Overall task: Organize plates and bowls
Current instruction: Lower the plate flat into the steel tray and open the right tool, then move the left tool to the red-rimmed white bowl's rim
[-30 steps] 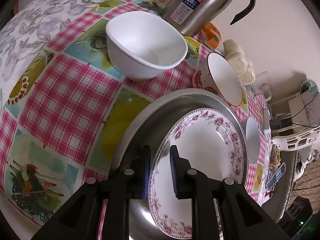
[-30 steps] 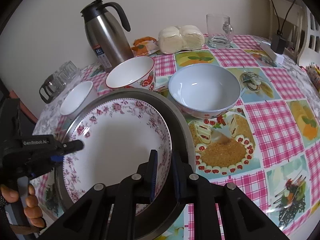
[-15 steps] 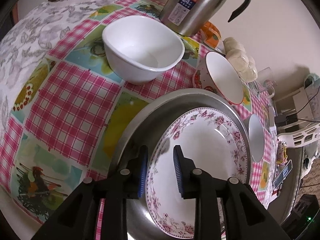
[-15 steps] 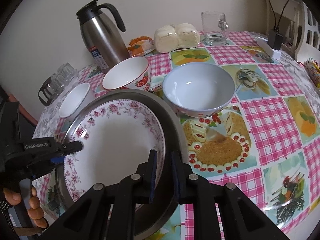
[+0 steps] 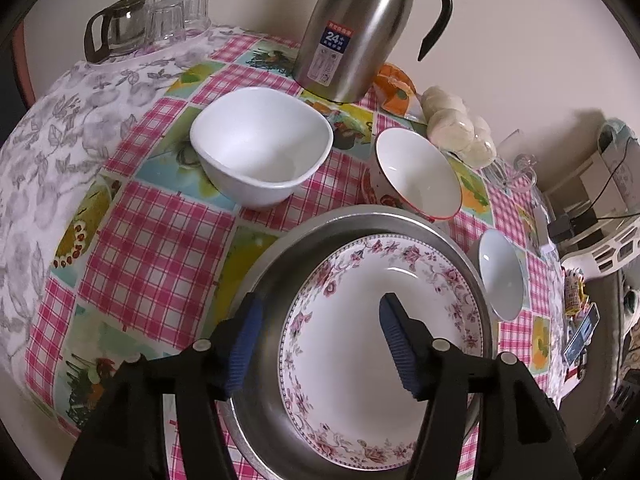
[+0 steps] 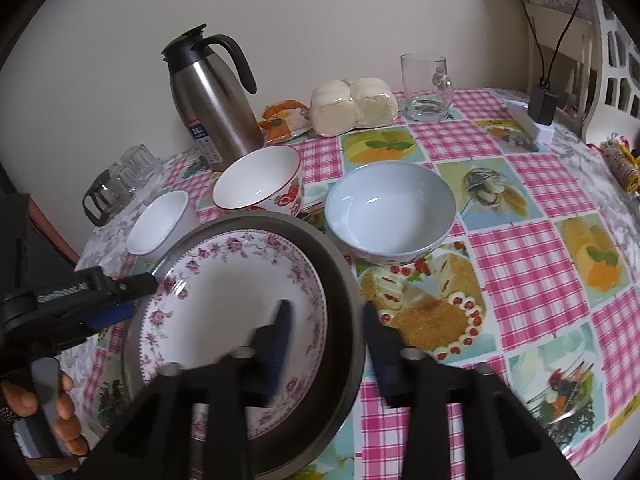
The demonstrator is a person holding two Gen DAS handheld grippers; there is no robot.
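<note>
Steel thermos jug (image 5: 360,28): blue label patch reads "24"; remaining label print too small to read. Left tongs (image 6: 132,298): white lettering on the black arm, blurred, unreadable.

My left gripper (image 5: 320,344) has just been opening; its jaws now straddle the near rim of the flowered plate (image 5: 360,360) without pressing it. The plate sits inside the metal tray (image 5: 276,276). Beyond it on the checked tablecloth (image 5: 152,256) stand a white bowl (image 5: 260,144), a red-rimmed bowl (image 5: 418,172) and a steel flask (image 5: 356,28).
</note>
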